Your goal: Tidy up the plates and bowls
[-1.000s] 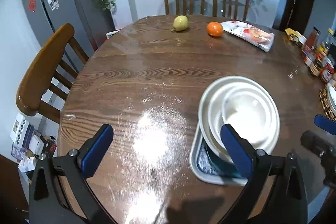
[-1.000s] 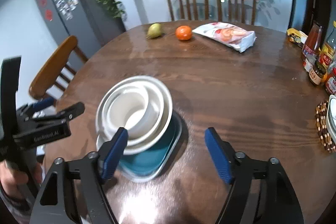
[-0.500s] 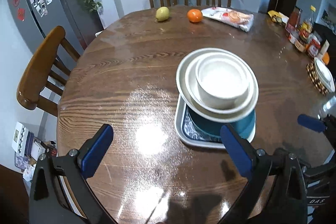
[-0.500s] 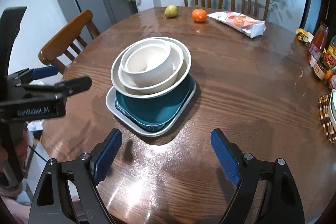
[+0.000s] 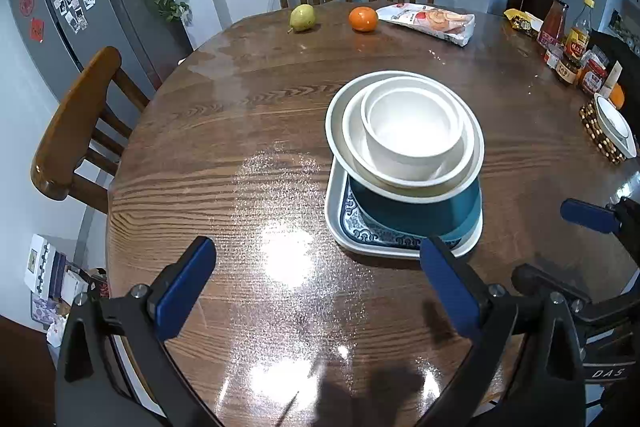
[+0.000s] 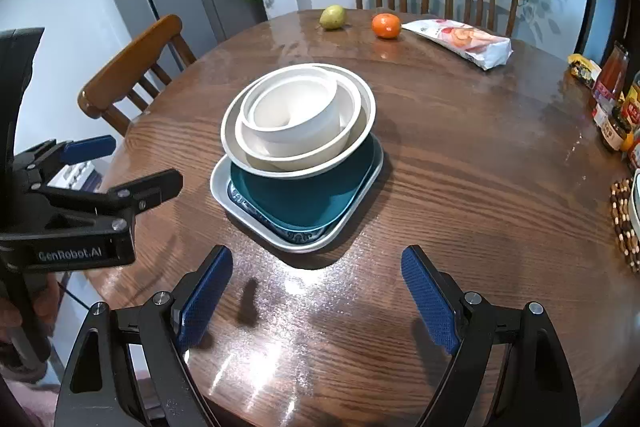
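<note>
A stack of dishes stands on the round wooden table (image 5: 224,131). At the bottom is a white square plate (image 5: 340,231) with a blue pattern, then a teal plate (image 5: 420,217), then a wide white bowl (image 5: 340,123), a middle white bowl (image 5: 356,131) and a small white bowl (image 5: 412,131) nested inside. The stack also shows in the right wrist view (image 6: 298,143). My left gripper (image 5: 316,291) is open and empty, short of the stack. My right gripper (image 6: 316,291) is open and empty, also short of it.
A pear (image 5: 302,18), an orange (image 5: 363,19) and a snack bag (image 5: 430,21) lie at the far side. Bottles and jars (image 5: 572,47) and a beaded trivet with a white dish (image 5: 612,131) are at the right edge. Wooden chairs (image 5: 72,131) surround the table.
Both grippers have pulled back and risen away from the dish stack, which now sits farther ahead in both views. The stack has not moved.
</note>
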`<state>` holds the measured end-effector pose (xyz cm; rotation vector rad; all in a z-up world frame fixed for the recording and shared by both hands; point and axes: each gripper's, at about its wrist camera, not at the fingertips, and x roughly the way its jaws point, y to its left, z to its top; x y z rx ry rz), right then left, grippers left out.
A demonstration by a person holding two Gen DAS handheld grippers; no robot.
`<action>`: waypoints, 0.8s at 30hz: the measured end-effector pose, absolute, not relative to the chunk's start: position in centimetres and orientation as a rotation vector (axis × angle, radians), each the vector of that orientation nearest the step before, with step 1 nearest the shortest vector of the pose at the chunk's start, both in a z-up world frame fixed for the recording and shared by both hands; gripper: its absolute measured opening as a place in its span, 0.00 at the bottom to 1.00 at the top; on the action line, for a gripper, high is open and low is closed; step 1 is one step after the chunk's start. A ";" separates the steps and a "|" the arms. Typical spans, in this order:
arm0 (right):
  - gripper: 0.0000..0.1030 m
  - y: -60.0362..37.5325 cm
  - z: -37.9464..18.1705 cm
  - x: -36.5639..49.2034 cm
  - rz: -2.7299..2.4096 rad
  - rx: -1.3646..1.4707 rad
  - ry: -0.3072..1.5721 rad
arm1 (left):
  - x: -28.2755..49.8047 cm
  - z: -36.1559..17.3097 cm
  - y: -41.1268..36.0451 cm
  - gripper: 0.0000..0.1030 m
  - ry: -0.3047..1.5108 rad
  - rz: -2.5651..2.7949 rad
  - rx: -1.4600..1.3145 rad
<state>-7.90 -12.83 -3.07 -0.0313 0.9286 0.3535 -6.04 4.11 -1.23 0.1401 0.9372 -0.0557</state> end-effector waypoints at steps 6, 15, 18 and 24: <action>0.84 -12.8 -3.0 -7.8 0.351 -0.029 0.928 | -6.2 -1.4 4.0 0.99 0.943 -0.060 0.139; 0.84 -12.6 -3.0 -7.5 0.352 -0.037 0.933 | -6.3 -1.4 4.0 0.99 0.938 -0.055 0.144; 0.84 -12.6 -3.1 -7.4 0.350 -0.037 0.935 | -6.3 -1.5 4.1 0.99 0.940 -0.054 0.145; 0.84 -12.5 -3.1 -7.2 0.353 -0.047 0.938 | -6.3 -1.7 4.1 0.99 0.945 -0.056 0.145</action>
